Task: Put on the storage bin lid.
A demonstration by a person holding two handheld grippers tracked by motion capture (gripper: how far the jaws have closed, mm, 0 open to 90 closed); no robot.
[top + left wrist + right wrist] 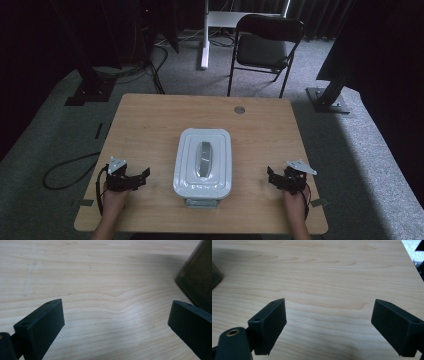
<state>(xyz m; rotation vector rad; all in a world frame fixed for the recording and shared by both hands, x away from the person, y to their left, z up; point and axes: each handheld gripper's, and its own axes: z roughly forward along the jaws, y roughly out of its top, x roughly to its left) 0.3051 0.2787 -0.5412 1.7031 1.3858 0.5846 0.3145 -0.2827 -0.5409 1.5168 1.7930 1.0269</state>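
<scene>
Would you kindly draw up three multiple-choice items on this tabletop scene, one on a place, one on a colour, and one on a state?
1. Where does the lidded container sit on the table?
A. At the far left corner
B. Near the middle, between the two grippers
C. At the right edge

2. What colour is the container?
A. Red
B. Black
C. White, with a grey handle on the lid

3. How do the jaws of the left gripper and the right gripper stand?
A. Both open, with bare wood between them
B. Both shut on the container
C. One open, one shut on the lid

Answers: 1 B, since the high view shows it centred with a gripper at each side. 2 C, as the white body and grey handle show there. 3 A, since each gripper view shows its jaws wide apart over bare tabletop.
</scene>
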